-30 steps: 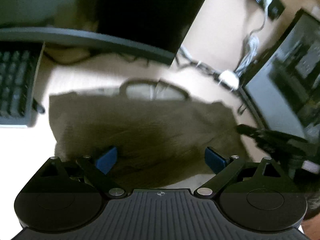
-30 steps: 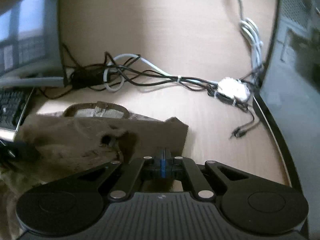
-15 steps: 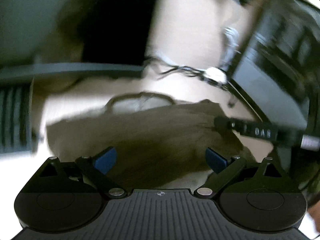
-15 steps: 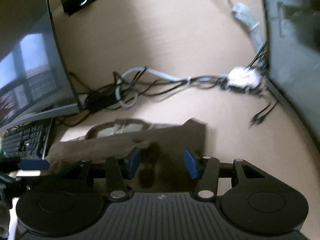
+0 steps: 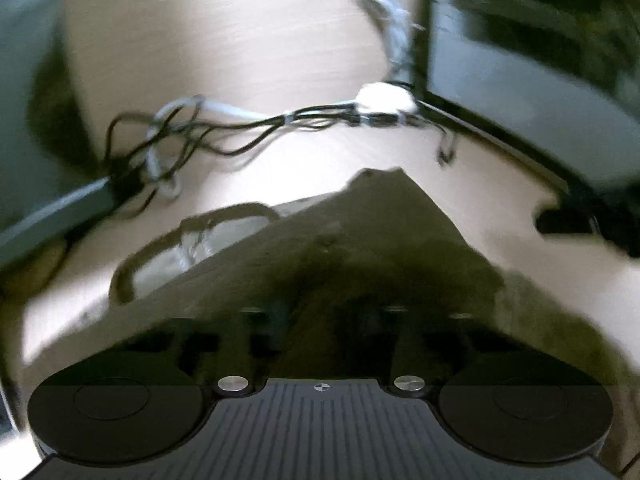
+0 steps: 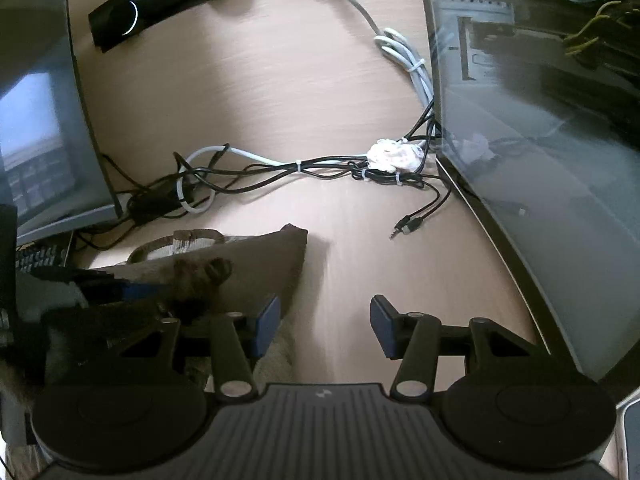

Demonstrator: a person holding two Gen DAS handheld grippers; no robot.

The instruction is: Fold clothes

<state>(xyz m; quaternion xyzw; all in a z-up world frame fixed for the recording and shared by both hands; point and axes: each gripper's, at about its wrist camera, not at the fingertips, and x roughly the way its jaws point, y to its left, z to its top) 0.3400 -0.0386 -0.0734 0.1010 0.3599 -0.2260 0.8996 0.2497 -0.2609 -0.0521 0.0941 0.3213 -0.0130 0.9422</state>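
Right wrist view: the right gripper (image 6: 324,326) stands wide open and empty, its left pad at the edge of the brown garment (image 6: 256,256), its right pad over the bare wooden desk (image 6: 280,92). The garment lies beside the monitor (image 6: 44,148) and short of the cable bundle (image 6: 288,168). In the left wrist view the left gripper (image 5: 320,316) is buried in dark, blurred cloth; its opening cannot be judged. Assessment: a fold is mid-course. Next, the right gripper needs a fresh hold on the near edge.
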